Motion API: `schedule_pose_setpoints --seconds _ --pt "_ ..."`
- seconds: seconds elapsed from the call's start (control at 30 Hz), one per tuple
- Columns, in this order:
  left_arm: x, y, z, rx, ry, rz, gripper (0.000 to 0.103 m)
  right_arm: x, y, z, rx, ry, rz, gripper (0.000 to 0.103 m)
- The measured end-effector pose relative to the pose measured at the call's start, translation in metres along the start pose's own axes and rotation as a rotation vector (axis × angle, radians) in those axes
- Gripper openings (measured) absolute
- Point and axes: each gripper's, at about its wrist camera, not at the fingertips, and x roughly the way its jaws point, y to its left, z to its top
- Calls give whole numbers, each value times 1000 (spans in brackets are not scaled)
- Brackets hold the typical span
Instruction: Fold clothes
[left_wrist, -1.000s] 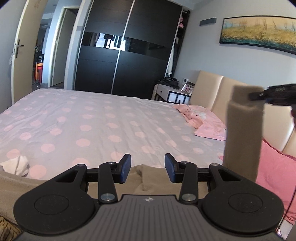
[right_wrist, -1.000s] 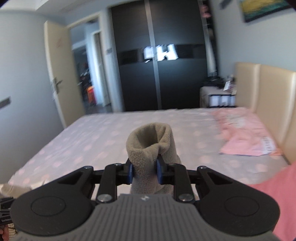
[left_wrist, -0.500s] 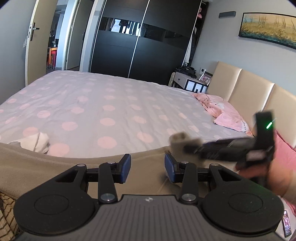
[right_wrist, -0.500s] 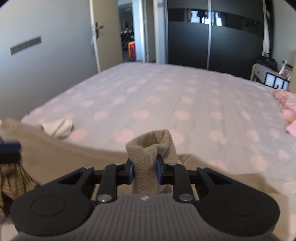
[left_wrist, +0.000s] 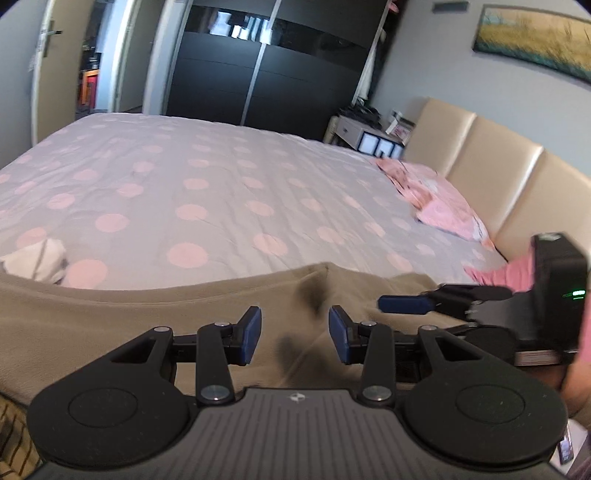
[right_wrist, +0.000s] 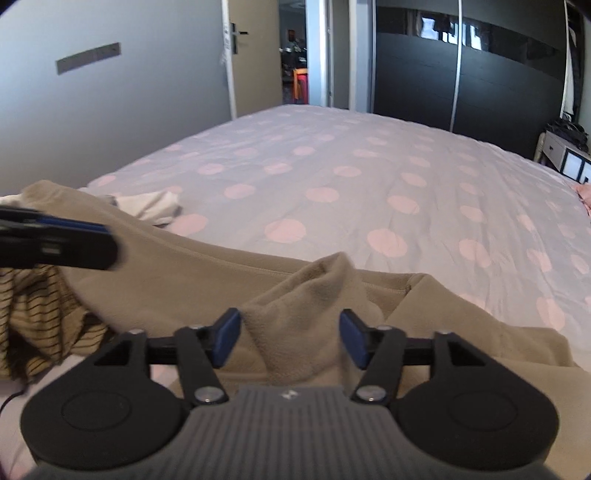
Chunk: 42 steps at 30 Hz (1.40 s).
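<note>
polka-dot bed (left_wrist: 221, 177), black sliding wardrobe (left_wrist: 280, 70), beige padded headboard (left_wrist: 491, 166), grey walls, open doorway (right_wrist: 295, 62), framed landscape picture (left_wrist: 535, 37)

no legible text, labels or numbers

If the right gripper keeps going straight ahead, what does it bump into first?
Probably the raised fold of the tan fleece garment, sitting just ahead between the open jaws of the right gripper; depth is hard to judge.
</note>
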Motion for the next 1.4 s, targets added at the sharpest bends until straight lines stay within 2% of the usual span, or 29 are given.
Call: schedule_pose_setpoints --seconds 0.23,0.3,0.4,0.57,0.6,0.63,0.67,0.7,0.73,0.8,0.9,1.0,1.1,1.23,1.4 --pt "51 -19 -3 35 97 -18 38 -67 -37 -32 -13 3 -40 67" --pt "68 -16 -7 13 129 -18 38 -85 -58 -47 -12 18 -87 67" --pt "94 -3 -13 -73 179 -30 42 -106 -99 -68 12 39 -170 67" --pt "131 16 -28 -183 261 -59 41 -127 -178 -94 159 48 -337 66" --pt "135 15 -31 -181 265 -68 40 -128 -191 -98 190 44 -360 62" --pt "139 14 -32 -175 265 -78 30 -128 -204 -101 223 40 -377 58" --pt "142 13 -33 -168 261 -88 26 -128 -214 -105 254 39 -387 49" --pt "144 11 -32 -158 255 -93 16 -127 -222 -109 279 44 -387 42" --pt "144 9 -30 -146 247 -88 8 -125 -227 -114 294 49 -381 41" --pt "140 4 -23 -130 209 -78 3 -123 -231 -122 303 59 -363 41" --pt "116 -9 5 -81 115 -102 3 -123 -230 -129 291 73 -349 39" --pt "107 -15 29 -27 100 -82 3 -127 -230 -133 324 62 -317 40" --pt "124 -8 26 -32 173 -60 3 -113 -226 -149 341 123 -298 40" --pt "148 2 -7 -42 262 -24 3 -88 -227 -187 301 247 -340 37" --pt "168 11 -39 -8 325 63 3 -77 -226 -211 260 257 -341 37"
